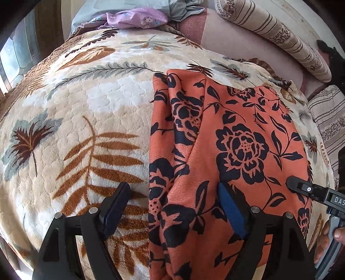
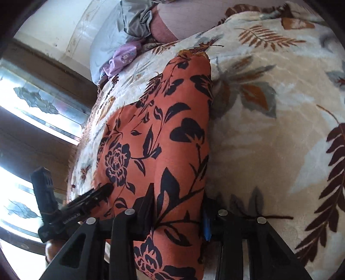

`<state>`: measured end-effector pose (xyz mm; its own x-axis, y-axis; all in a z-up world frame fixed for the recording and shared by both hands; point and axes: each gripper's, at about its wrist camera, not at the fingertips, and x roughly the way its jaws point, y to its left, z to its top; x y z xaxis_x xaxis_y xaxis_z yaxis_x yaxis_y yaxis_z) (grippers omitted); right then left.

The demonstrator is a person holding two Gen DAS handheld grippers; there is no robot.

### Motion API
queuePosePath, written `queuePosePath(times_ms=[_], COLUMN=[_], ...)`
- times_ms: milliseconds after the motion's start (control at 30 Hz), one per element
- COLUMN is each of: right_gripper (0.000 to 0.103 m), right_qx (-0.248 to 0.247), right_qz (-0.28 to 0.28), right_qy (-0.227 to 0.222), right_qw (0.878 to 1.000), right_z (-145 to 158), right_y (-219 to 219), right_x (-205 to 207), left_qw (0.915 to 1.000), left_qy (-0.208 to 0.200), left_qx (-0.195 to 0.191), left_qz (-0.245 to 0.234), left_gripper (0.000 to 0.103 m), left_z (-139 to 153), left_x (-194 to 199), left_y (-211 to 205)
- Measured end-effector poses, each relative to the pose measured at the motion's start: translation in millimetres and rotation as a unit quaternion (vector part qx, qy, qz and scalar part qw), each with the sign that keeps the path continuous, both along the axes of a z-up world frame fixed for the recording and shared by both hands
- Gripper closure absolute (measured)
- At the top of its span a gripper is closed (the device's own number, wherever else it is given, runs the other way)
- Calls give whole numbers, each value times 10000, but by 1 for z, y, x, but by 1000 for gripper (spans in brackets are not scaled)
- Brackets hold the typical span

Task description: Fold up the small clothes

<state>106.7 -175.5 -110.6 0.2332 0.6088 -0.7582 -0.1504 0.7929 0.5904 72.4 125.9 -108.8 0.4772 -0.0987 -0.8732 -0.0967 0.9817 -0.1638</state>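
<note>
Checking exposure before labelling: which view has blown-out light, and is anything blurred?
Right wrist view: window at left is blown out white, orange garment darker, left gripper slightly soft. Left wrist view: evenly lit, sharp, blanket bulged by fisheye.

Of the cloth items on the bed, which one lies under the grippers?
The orange garment with black flowers, spread flat on the leaf-print blanket beneath both grippers. The lilac floral cloth lies crumpled at the far end, away from them.

A: Surface? 
B: Bed under a cream plush blanket (image 1: 90, 112) with leaf print. Striped bolster pillows (image 1: 278, 38) along its far right edge.

A: Light? 
B: Daylight through patterned-glass window (image 2: 41, 101) (dark wooden frame). Pale wall (image 2: 71, 28) behind; grey-blue pillow (image 1: 120, 8) at far corner.
</note>
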Motion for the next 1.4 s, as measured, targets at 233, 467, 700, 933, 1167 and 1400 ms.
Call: queuePosePath(times_ms=[233, 467, 700, 933, 1167, 1400], right_gripper=[21, 75, 53, 32, 68, 19], right_qx=[1483, 1271, 1295, 1778, 754, 974], right_qz=[-797, -410, -622, -1013, -988, -733], right_qy=[293, 631, 544, 855, 300, 155], right_qw=[9853, 9890, 9881, 9751, 9918, 9924], right_z=[-2, -22, -13, -32, -7, 18], right_y=[-50, -26, -28, -27, -8, -14], right_x=[10, 49, 47, 97, 88, 41], left_qw=[9989, 9999, 10000, 10000, 10000, 10000], left_qy=[-406, 78, -2, -29, -49, -75], left_qx=[-214, -121, -45, -15, 40, 14], left_qz=[-5, 95, 9, -26, 12, 1], left_gripper=[19, 18, 16, 16, 15, 15], left_z=[36, -3, -4, -4, -6, -5], left_x=[0, 9, 8, 8, 9, 8], left_y=[2, 2, 2, 1, -4, -4])
